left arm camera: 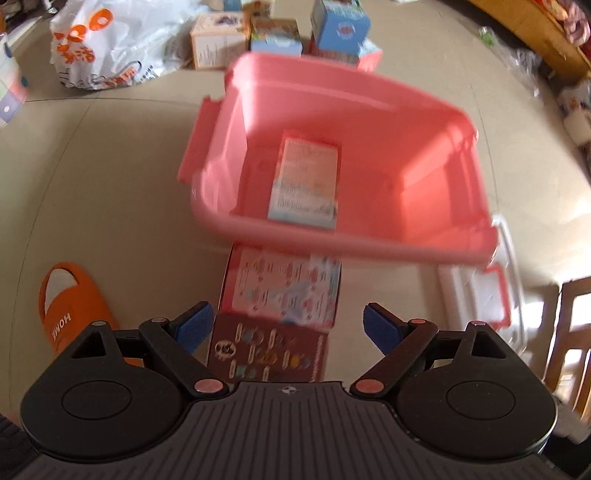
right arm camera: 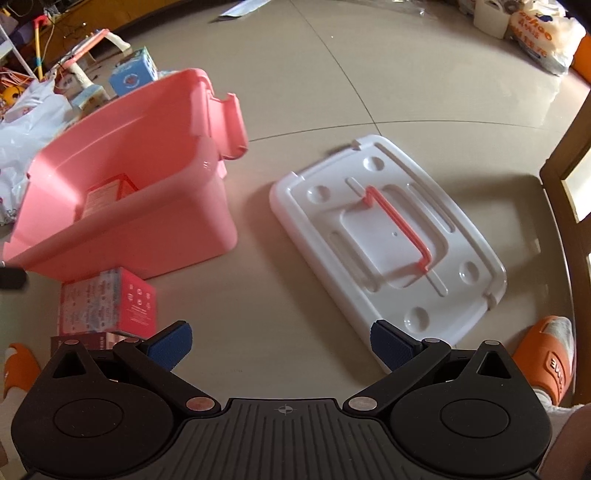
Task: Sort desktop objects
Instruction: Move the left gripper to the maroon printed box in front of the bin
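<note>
Sorting stage: filling the pink storage bin (left arm camera: 424,177) with small printed cartons — one carton (left arm camera: 304,181) already lying flat on the bin floor, toward the left-hand side in the left wrist view.
Left gripper (left arm camera: 284,325): hanging apart, gripping nothing, hovering over the cartons still waiting outside.
Right gripper (right arm camera: 280,343): standing apart too, gripping nothing, facing bare floor between bin and lid.
Lid placement: white lid (right arm camera: 388,236) with its pink handle lying handle-up beside the bin — probably parked there for keeping the bin mouth open while loading.
Waiting cartons: pink carton (left arm camera: 284,288) touching the bin's near wall, dark red carton (left arm camera: 269,354) just in front of it, both likely staged close for short carries.
Long axis: binned carton lying face-up, running lengthwise from near wall toward far wall.
Surroundings: further cartons (left arm camera: 273,33) crowding beyond the bin, an orange slipper (left arm camera: 70,302) sitting at the left.
</note>
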`<state>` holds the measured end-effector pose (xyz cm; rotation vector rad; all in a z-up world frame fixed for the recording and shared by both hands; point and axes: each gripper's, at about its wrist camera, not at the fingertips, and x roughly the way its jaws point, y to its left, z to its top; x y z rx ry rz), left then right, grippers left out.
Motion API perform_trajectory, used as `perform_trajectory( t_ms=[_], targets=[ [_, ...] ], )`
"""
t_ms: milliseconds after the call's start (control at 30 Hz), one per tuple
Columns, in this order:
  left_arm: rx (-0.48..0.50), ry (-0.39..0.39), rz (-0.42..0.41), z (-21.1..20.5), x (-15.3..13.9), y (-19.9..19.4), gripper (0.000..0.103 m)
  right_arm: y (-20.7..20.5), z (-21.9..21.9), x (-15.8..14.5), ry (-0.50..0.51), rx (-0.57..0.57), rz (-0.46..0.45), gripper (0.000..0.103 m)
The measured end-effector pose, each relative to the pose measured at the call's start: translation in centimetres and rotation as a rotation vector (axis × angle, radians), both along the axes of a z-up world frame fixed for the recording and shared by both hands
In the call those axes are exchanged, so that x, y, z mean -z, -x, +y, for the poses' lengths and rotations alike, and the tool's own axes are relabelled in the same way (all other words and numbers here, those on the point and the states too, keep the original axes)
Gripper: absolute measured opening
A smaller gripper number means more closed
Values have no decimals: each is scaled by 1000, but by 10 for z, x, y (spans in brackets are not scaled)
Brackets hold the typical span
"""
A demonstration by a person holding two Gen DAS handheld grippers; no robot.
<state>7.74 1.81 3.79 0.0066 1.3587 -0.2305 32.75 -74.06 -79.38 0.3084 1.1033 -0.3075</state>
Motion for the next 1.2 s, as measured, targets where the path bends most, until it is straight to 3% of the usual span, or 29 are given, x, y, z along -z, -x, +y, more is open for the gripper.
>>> perform_trajectory(
  t_ms=[233, 433, 633, 1200],
  targets=[
    [-4, 17, 75, -1, 45, 17, 91, 5, -1, 9, 11, 31, 20, 103],
    [55, -39, 26, -7, 70, 30, 93, 8, -10, 18, 0, 75, 33, 103],
    [98, -93, -69, -9, 72, 34, 99, 5, -5, 25, 12, 40, 45, 103],
    [44, -110, -58, -6, 73, 33, 103, 0, 1, 31, 17, 25, 62, 103]
  ],
)
